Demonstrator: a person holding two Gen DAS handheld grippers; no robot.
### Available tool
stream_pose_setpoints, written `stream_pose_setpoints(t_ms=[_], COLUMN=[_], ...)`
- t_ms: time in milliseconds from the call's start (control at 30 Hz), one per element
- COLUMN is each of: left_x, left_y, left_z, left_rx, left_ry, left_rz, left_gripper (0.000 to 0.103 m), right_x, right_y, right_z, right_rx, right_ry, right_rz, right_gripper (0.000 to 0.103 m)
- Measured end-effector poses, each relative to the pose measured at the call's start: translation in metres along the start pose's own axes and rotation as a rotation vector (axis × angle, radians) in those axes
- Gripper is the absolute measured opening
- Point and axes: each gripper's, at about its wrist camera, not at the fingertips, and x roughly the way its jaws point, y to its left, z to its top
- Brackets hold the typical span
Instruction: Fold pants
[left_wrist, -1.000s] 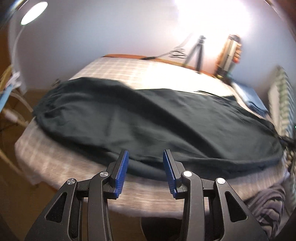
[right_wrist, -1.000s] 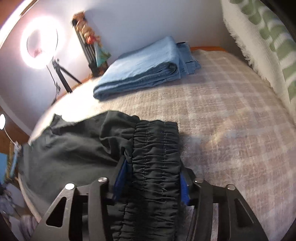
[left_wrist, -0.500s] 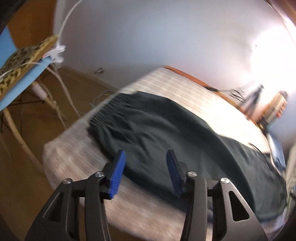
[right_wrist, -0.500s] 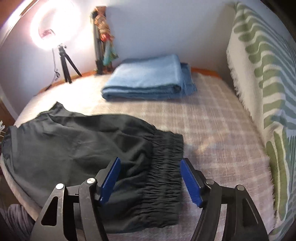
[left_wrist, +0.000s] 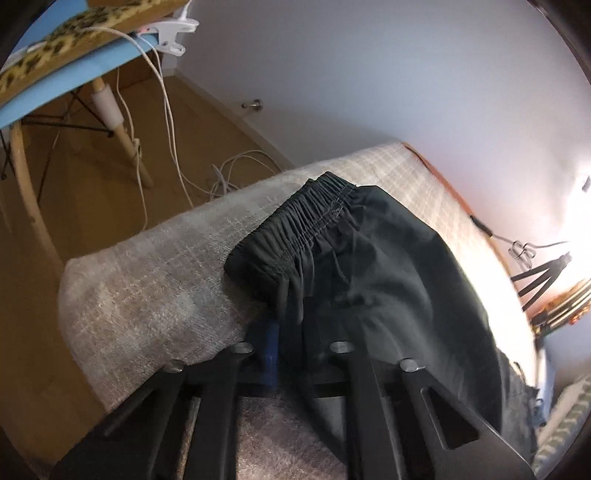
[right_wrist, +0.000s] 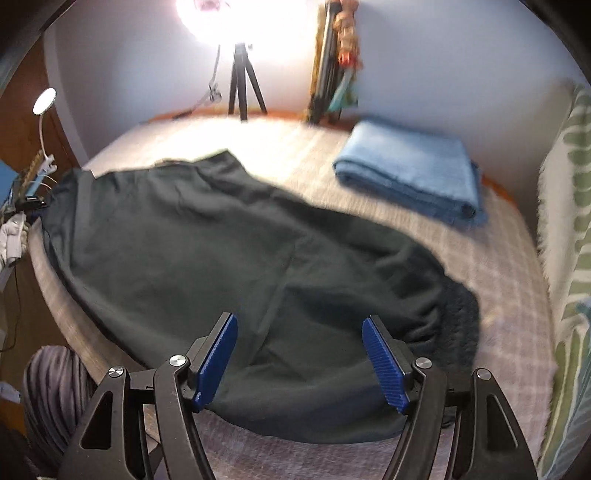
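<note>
The black pants (right_wrist: 236, 251) lie spread across the plaid bed cover (right_wrist: 491, 266). In the left wrist view their gathered elastic end (left_wrist: 295, 225) lies near the bed's corner. My left gripper (left_wrist: 295, 350) sits over the near edge of the pants (left_wrist: 388, 280), just below that elastic end. Black cloth lies between its fingers and hides the right pad. Only the left blue pad (left_wrist: 267, 347) shows. My right gripper (right_wrist: 301, 354) is wide open and empty, above the near edge of the pants.
Folded blue jeans (right_wrist: 410, 170) lie at the back right of the bed. A ring light on a tripod (right_wrist: 242, 81) stands behind. A green-patterned pillow (right_wrist: 569, 258) lines the right side. A chair (left_wrist: 55, 85) and cables (left_wrist: 166, 122) stand on the floor beyond the bed's corner.
My right gripper let go of the elastic waistband, opened wide and pulled back. My left gripper swung left to the elastic end and went down onto the cloth.
</note>
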Motion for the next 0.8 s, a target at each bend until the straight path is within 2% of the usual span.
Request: stream_pose_setpoints(t_ms=[33, 133, 167, 267, 400, 467, 533, 633, 800], left_x=[-0.002, -0.022, -0.024, -0.010, -0.016, -0.022, -0.033, -0.055, -0.081], left_y=[-0.003, -0.010, -0.006, 0.010, 0.021, 0.027, 0.029, 0.008, -0.053], left_z=[0.003, 0.011, 0.016, 0.024, 0.018, 0.017, 0.016, 0.008, -0.023], left_rx=[0.018, 0.125, 0.130, 0.101, 0.076, 0.067, 0.089, 0.173, 0.324], left_ry=[-0.010, -0.146, -0.153, -0.042, -0.062, -0.067, -0.090, -0.128, -0.126], left_rz=[0.022, 0.172, 0.198, 0.126, 0.117, 0.145, 0.173, 0.170, 0.043], left_gripper=[0.005, 0.003, 0.003, 0.004, 0.018, 0.027, 0.029, 0.029, 0.028], right_x=[0.005, 0.022, 0.027, 0.036, 0.043, 0.046, 0.046, 0.037, 0.005], right_y=[0.001, 0.004, 0.003, -0.001, -0.002, -0.005, -0.006, -0.007, -0.003], right_z=[-0.002, -0.012, -0.016, -0.024, -0.029, -0.030, -0.033, -0.034, -0.014], right_rx=[-0.001, -0.036, -0.038, -0.032, -0.021, -0.012, -0.006, -0.006, 0.019], right_ry=[0.018, 0.070, 0.089, 0.137, 0.158, 0.174, 0.189, 0.190, 0.099], right_rz=[0.001, -0.039, -0.048, -0.044, -0.040, -0.034, -0.023, -0.028, 0.014], right_gripper=[0.072, 0.071, 0.071, 0.071, 0.072, 0.073, 0.073, 0.070, 0.070])
